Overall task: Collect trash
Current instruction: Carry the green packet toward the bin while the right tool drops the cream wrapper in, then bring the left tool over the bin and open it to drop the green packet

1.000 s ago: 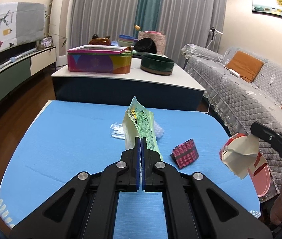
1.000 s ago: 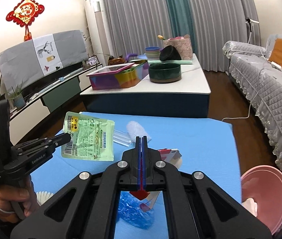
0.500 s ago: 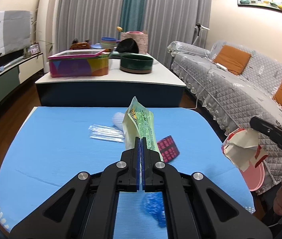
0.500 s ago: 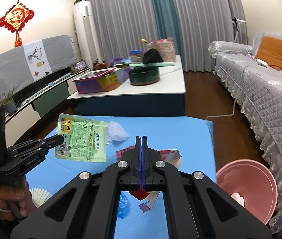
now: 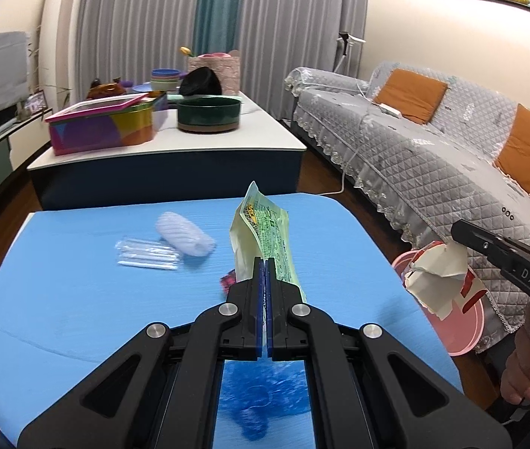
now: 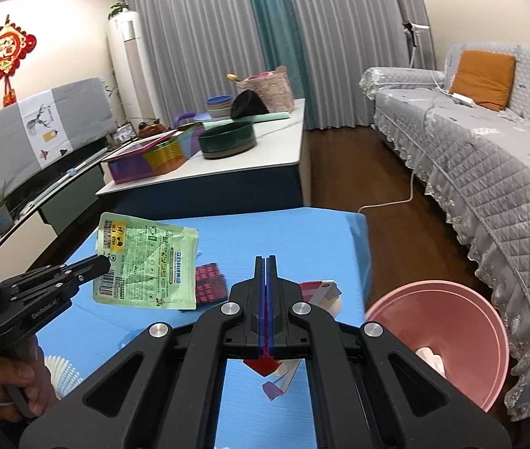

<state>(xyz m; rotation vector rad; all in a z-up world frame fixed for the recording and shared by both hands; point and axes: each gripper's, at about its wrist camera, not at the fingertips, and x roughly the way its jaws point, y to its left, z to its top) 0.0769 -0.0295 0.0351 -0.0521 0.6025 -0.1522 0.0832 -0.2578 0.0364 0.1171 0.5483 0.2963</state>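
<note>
A: As both grippers are loaded, the relation I log first is basin to load. The pink basin (image 6: 448, 340) sits off the right edge of the blue table (image 5: 77, 262), low, just right of my right gripper (image 6: 265, 262). That gripper is clamped on a torn red-and-white carton (image 5: 438, 280), which in the left view hangs over the basin's near rim. So the right hand is the nearer one.

B: And the left?

A: My left gripper (image 5: 265, 262) is pinched tight on the green pouch (image 6: 145, 265), held above the table, well left of the basin. Its long axis runs out along the fingers, away from me. I judge it must cross the table to the right before release.

B: Counts?

A: In hand: one pouch, one carton. On the table: one red blister pack (image 6: 210, 284), one clear sleeve of straws (image 5: 147, 256), one white foam net (image 5: 186, 237), one blue crumpled wrapper (image 5: 261, 400), one white pleated paper cup (image 6: 61, 374) near my left hand (image 6: 6, 385). One basin, with something pale already inside; what it is I cannot tell.
</note>
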